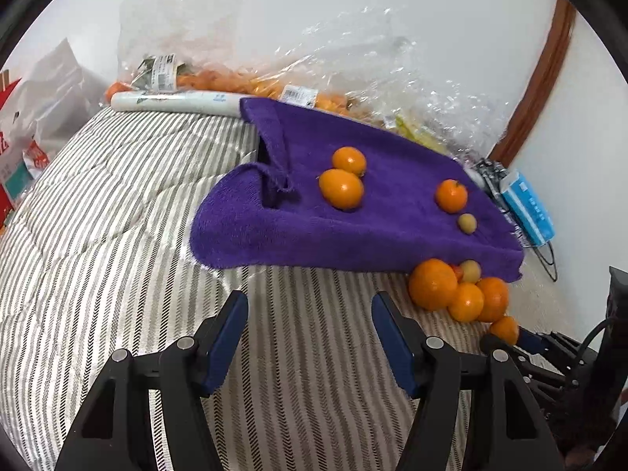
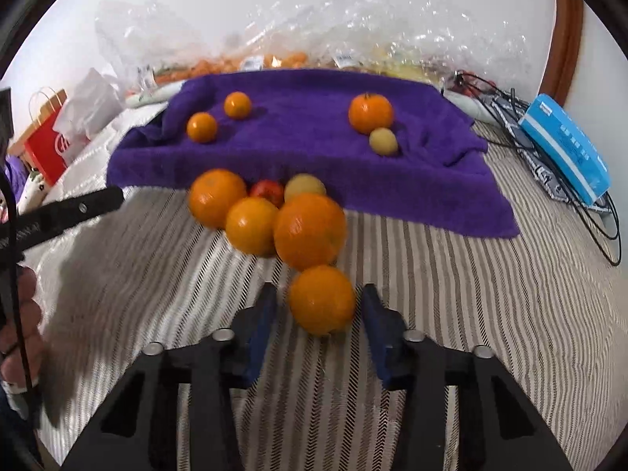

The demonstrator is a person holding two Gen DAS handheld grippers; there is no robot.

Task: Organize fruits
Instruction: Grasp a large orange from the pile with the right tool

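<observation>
A purple towel (image 1: pixel 353 227) (image 2: pixel 306 145) lies on the striped bed. On it rest two oranges (image 1: pixel 341 188) at the left, one orange (image 1: pixel 451 195) and a small yellow fruit (image 1: pixel 467 223) at the right. A pile of oranges (image 2: pixel 310 229) with a red fruit (image 2: pixel 269 191) and a yellow fruit (image 2: pixel 304 186) lies in front of the towel. My right gripper (image 2: pixel 318 298) is open, its fingers on either side of the nearest orange (image 2: pixel 322 300), not touching. My left gripper (image 1: pixel 310 302) is open and empty over the bed.
Clear plastic bags of fruit (image 1: pixel 251 86) lie behind the towel against the wall. A blue box (image 2: pixel 565 149) and black cables (image 2: pixel 596 219) lie at the right. A red paper bag (image 2: pixel 47 141) stands at the left. A white roll (image 1: pixel 176 102) lies by the bags.
</observation>
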